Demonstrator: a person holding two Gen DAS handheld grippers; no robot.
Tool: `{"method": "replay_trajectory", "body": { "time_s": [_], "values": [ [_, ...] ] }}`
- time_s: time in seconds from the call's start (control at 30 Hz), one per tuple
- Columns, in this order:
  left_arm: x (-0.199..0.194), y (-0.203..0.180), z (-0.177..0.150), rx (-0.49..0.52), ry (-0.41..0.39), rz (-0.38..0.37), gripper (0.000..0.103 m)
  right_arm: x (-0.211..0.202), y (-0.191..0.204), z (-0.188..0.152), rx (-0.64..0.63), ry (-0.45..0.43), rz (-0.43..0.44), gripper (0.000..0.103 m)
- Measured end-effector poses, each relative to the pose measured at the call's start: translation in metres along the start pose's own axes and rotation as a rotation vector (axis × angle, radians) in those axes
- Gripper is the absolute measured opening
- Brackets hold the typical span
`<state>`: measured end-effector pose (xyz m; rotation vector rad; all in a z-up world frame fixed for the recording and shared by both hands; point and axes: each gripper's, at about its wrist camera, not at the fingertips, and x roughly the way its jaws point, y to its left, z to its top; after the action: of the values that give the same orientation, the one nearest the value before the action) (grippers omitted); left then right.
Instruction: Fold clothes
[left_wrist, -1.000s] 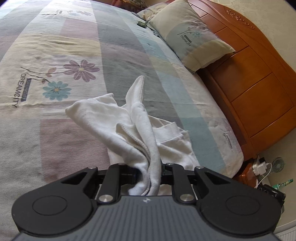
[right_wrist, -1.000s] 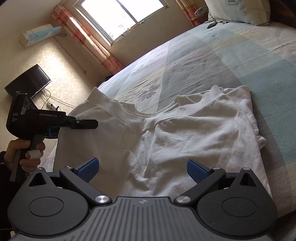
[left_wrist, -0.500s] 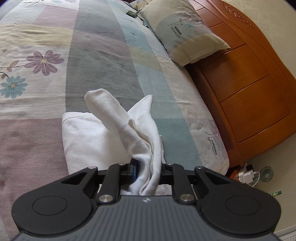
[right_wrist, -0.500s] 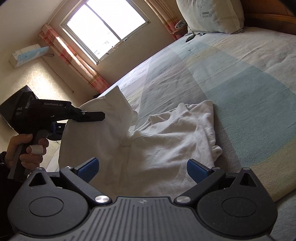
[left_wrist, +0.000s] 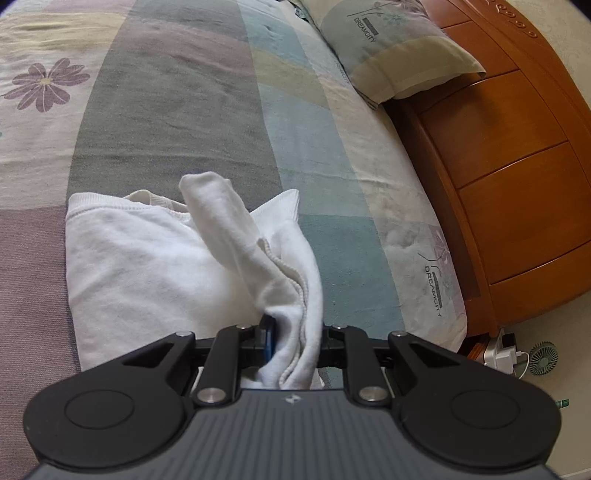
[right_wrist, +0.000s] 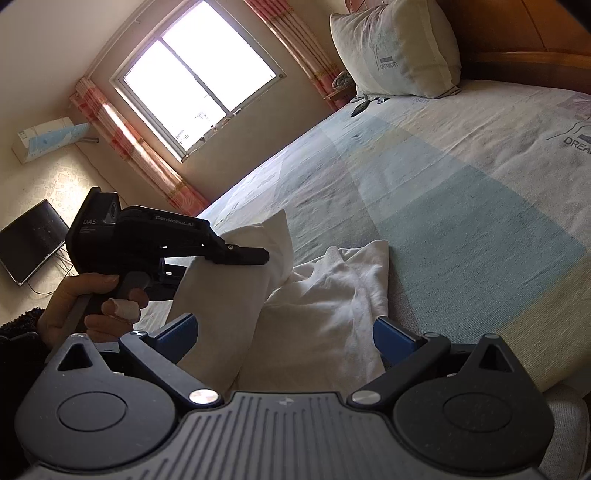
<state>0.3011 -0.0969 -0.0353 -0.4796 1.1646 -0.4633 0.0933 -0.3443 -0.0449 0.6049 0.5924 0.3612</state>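
The left gripper (left_wrist: 293, 341) was clamped on a bunched fold of a white shirt (left_wrist: 147, 266), the cloth squeezed between its fingers and rising as a loose peak in front of them. From the right wrist view, the left hand (right_wrist: 86, 306) held that gripper's black handle, a bandage on one finger. The right gripper (right_wrist: 284, 336) was spread wide, its blue pads (right_wrist: 393, 334) on either side of the shirt without pinching it. The rest of the shirt lay partly folded on a bedspread (left_wrist: 177, 110) of pastel blocks with printed flowers, near the bed's edge. A pillow (left_wrist: 395, 44) rested against a wooden headboard (left_wrist: 517, 155). Beyond the bed were a bright window (right_wrist: 199, 88) with pink curtains and a wall television (right_wrist: 29, 240).
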Motion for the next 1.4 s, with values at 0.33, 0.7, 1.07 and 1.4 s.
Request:
{"method": "replay_trajectory", "body": {
  "time_s": [0.33, 0.7, 1.07, 1.4],
  "values": [
    [0.047, -0.007, -0.006, -0.013, 0.073, 0.035, 0.018, -0.006, -0.014, 0.005, 0.023, -0.02, -0.052, 0.103],
    [0.052, -0.019, -0.001, -0.037, 0.075, -0.08, 0.049, -0.007, -0.02, 0.002, 0.027, -0.012, -0.088, 0.103],
    [-0.017, -0.031, -0.037, 0.384, -0.094, 0.003, 0.068, -0.008, -0.019, -0.001, 0.019, -0.01, -0.101, 0.103],
    [-0.077, 0.003, -0.167, 0.841, -0.22, 0.162, 0.083, -0.003, -0.015, 0.001, 0.004, -0.002, -0.117, 0.103]
  ]
}}
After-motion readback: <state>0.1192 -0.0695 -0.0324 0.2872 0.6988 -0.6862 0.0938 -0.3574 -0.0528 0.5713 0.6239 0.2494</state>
